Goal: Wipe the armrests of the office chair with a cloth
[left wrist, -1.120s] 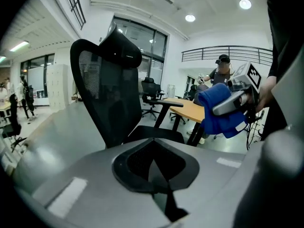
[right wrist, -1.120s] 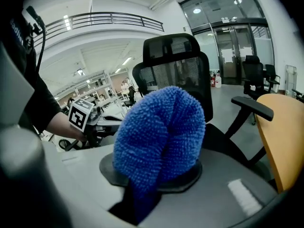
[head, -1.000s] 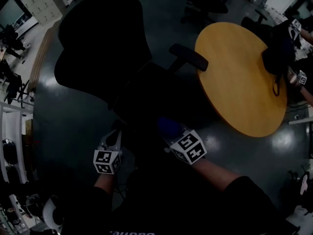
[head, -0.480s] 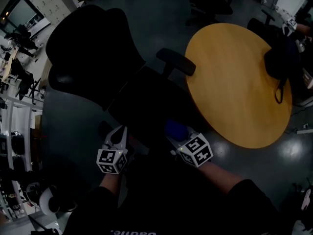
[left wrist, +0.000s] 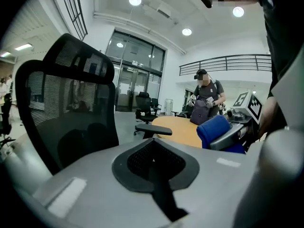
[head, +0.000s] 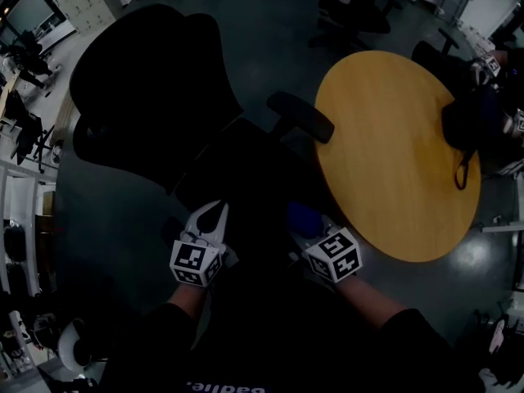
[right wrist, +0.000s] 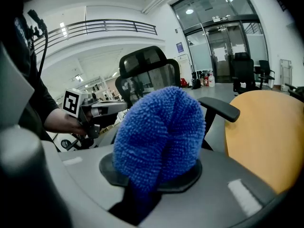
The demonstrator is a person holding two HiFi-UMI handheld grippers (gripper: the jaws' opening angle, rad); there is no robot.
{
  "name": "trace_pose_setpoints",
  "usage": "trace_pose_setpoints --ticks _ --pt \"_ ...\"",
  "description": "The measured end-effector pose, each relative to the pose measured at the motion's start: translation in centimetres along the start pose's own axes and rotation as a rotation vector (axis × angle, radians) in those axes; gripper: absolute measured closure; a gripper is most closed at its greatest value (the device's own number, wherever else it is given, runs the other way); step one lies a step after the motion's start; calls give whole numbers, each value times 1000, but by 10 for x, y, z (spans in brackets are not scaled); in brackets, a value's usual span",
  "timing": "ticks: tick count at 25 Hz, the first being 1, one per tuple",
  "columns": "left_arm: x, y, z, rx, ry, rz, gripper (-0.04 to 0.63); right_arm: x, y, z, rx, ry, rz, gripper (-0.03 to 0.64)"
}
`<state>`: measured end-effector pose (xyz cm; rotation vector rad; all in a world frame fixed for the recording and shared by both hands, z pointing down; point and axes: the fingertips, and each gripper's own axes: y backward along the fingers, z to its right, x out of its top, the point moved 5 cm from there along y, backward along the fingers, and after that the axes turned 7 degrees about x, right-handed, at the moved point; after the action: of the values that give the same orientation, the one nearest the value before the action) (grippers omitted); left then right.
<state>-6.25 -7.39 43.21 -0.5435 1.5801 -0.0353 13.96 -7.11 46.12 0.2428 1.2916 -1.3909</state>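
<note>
Your right hand-held gripper (right wrist: 154,179) clamps a shaggy blue cloth (right wrist: 161,122); your left hand-held gripper (left wrist: 154,158) is closed on nothing.

We see a bright blue, nubby cloth (right wrist: 159,137). Our office chair (head: 155,97) is black with a mesh back, and the round table (head: 393,146) is honey-yellow against the dark grey floor (head: 270,23).
</note>
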Motion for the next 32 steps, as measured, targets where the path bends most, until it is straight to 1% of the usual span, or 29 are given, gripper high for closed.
trace_pose_setpoints --ticks 4,9,12,16,20,24,28,32 --pt "15 -20 -16 -61 -9 16 583 19 -8 1 -40 -17 15 508" --pt "26 -44 -33 -127 6 39 583 36 -14 13 -108 -48 20 508" --pt "31 -54 -40 -149 5 50 583 43 -13 19 -139 -69 24 508" --pt "42 -61 -45 -137 16 57 583 54 -2 38 -178 -67 39 508" --pt "52 -74 -48 -125 4 67 583 66 4 66 -197 -74 55 508" --pt "67 -88 -47 -94 -21 65 583 78 5 97 -184 -76 67 508" --pt "83 -101 -52 -48 -46 44 583 88 3 126 -166 -83 72 508" --pt "92 -123 -58 -27 -75 23 583 96 3 160 -165 -95 81 508"
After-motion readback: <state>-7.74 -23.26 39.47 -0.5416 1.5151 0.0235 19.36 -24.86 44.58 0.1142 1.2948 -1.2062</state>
